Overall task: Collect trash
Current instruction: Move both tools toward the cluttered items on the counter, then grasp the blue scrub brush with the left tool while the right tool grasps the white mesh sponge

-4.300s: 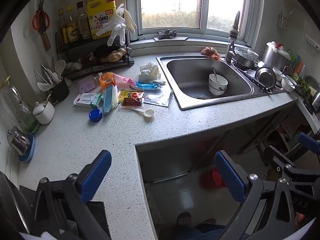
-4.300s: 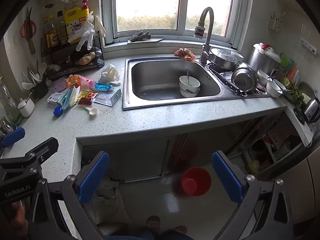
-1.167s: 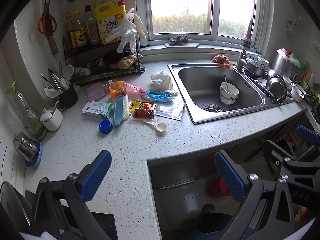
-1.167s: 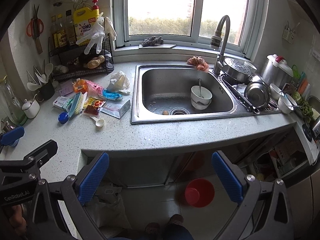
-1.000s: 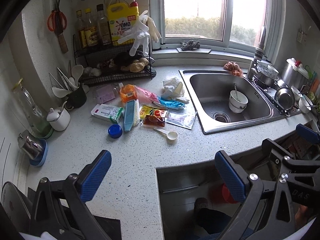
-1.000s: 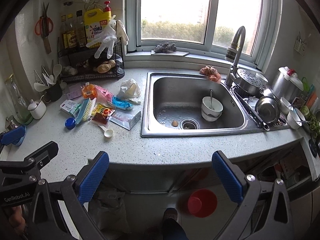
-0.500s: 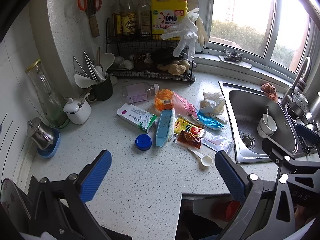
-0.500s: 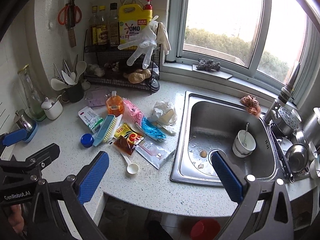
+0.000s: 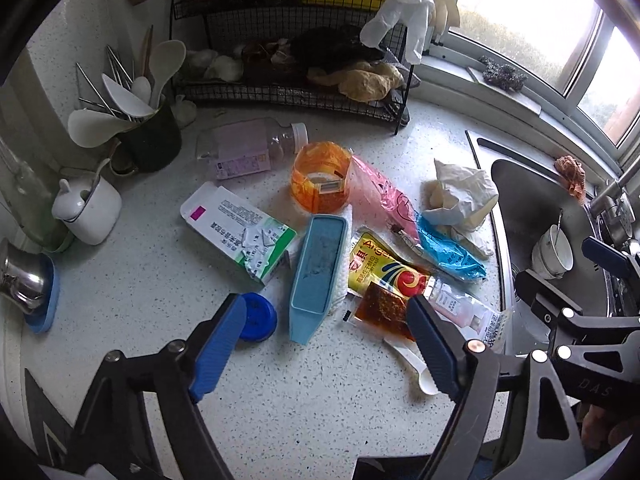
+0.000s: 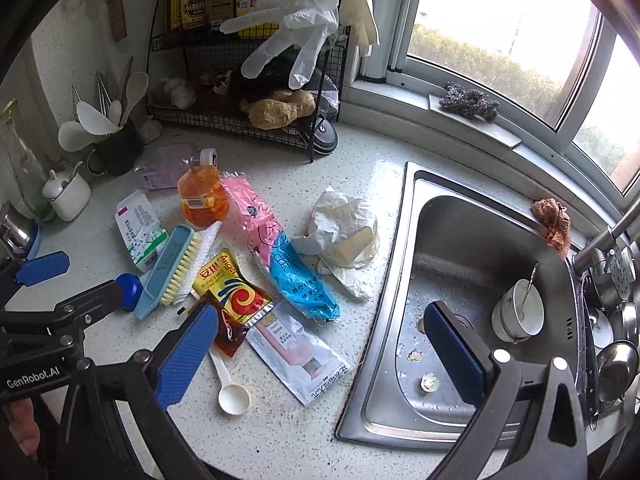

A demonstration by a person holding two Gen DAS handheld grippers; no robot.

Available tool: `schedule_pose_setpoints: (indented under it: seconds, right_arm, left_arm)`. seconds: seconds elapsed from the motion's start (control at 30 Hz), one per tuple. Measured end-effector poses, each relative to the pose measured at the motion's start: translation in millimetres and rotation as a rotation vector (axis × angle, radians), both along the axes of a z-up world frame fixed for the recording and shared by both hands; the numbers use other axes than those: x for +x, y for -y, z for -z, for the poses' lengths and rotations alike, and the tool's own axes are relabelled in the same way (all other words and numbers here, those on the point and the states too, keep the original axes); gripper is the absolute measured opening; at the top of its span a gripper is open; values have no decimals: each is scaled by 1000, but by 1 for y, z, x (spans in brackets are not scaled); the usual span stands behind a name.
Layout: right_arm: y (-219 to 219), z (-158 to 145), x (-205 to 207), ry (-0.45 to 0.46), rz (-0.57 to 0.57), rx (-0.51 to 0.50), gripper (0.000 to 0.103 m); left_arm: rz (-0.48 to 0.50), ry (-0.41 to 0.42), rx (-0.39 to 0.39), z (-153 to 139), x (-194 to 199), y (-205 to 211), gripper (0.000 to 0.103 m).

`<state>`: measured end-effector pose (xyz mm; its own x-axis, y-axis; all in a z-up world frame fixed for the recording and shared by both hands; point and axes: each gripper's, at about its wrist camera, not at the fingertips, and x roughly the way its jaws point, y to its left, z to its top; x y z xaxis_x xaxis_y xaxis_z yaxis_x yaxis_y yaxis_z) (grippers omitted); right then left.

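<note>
We see a kitchen corner with a pale speckled stone countertop point(image 9: 304, 412) that runs up against walls of the same speckled finish. On our right a stainless-steel sink point(image 10: 472, 240) is set into the counter, its tap point(image 10: 604, 240) reaching in from the far side. Behind it a wide window point(image 10: 504, 20) with a pale frame lets in bright daylight, with greenery outside, and a ledge point(image 10: 452, 120) runs beneath the glass. A black wire rack point(image 9: 288, 60) stands in the corner against the wall.
</note>
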<state>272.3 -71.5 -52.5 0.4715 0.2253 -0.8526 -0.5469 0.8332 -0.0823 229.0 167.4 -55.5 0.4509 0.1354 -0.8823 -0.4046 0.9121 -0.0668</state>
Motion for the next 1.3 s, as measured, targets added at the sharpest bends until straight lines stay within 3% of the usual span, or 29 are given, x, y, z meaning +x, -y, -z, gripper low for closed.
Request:
schedule_pose_setpoints:
  seconds: [0.13, 0.27, 0.43, 0.53, 0.67, 0.73, 0.83, 1.3]
  right_arm:
    - [-9, 24, 25, -39, -7, -36, 103]
    - [-16, 42, 42, -72, -27, -69, 103]
    - [-18, 56, 54, -101, -36, -86, 103]
    - [-16, 60, 59, -113, -37, -95, 103]
    - [-19, 60, 64, -108, -47, -97, 103]
    - [-20, 60, 64, -117, -55, -89, 103]
    - [-23, 59, 65, -117, -68, -85, 103]
    - [-31, 44, 58, -122, -114, -33, 103]
  left_arm:
    - [15, -58, -12, 30, 26, -8, 79]
    - [14, -101, -54, 54, 41, -17, 68]
    - [24, -131, -69, 71, 58, -20, 53]
    - [18, -148, -30, 78, 63, -19, 53]
    - [10, -160, -43, 85, 67, -21, 47]
    - [-2, -165, -43, 87, 67, -23, 37]
    - [-23, -144, -70, 86, 65, -27, 32]
    - [-39, -69, -68, 52, 49, -31, 31]
